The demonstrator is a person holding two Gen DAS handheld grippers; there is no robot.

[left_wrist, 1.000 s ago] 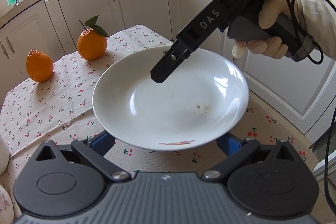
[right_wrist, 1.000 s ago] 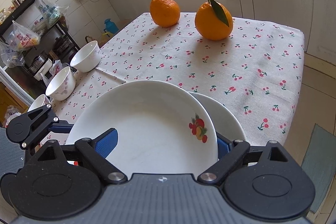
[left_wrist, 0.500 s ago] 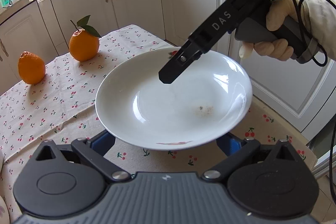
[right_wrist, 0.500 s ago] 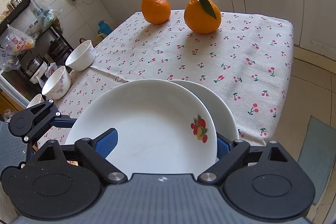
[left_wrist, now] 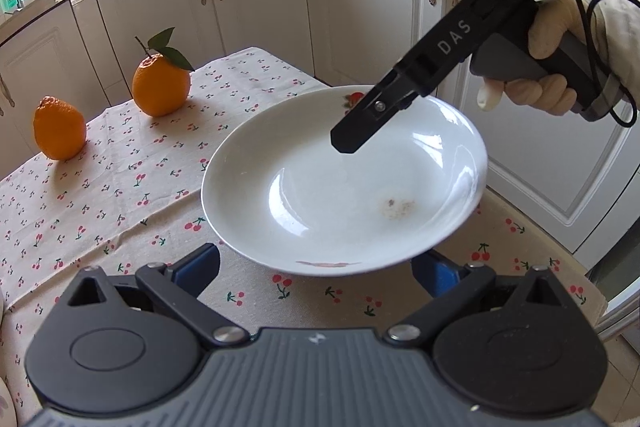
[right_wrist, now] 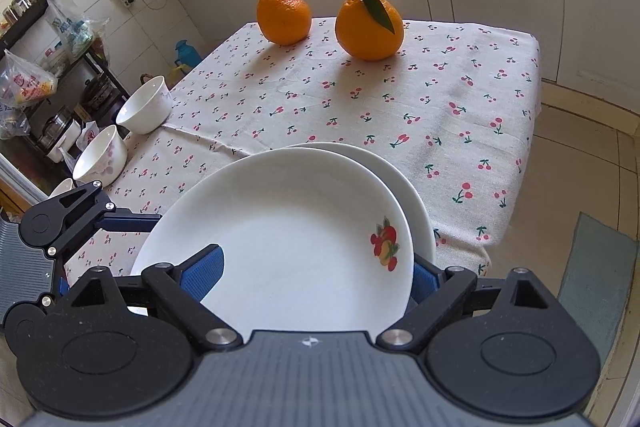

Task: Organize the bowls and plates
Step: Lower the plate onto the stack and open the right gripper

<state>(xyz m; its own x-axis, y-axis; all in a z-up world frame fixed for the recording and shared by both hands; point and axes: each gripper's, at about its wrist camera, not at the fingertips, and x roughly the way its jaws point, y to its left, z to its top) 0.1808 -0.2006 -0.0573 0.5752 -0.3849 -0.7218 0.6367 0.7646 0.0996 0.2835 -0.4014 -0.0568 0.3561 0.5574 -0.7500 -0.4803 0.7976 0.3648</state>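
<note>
A white plate with a fruit print [right_wrist: 288,227] lies tilted on a second white plate [right_wrist: 416,195] at the near corner of the cherry-print table. My right gripper [right_wrist: 316,267] is open wide at its rim: the left pad hangs over the plate's inside, and the rim partly hides the right pad. In the left wrist view the same plate [left_wrist: 320,187] shows a brown stain, with one right finger [left_wrist: 352,139] above it. My left gripper [left_wrist: 314,261] is open, its blue pads far apart below the plate's near rim. Whether they touch it I cannot tell.
Three white bowls [right_wrist: 146,107] [right_wrist: 100,159] [right_wrist: 64,187] stand along the table's left edge. Two oranges [right_wrist: 284,15] [right_wrist: 368,27] sit at the far end. A gloved hand [left_wrist: 532,83] holds the right gripper. The table's edge [right_wrist: 516,187] drops to the floor on the right, and cabinets stand behind.
Both views have shifted slightly. The plates and both grippers keep the same places relative to each other, and no jaw has opened or shut.
</note>
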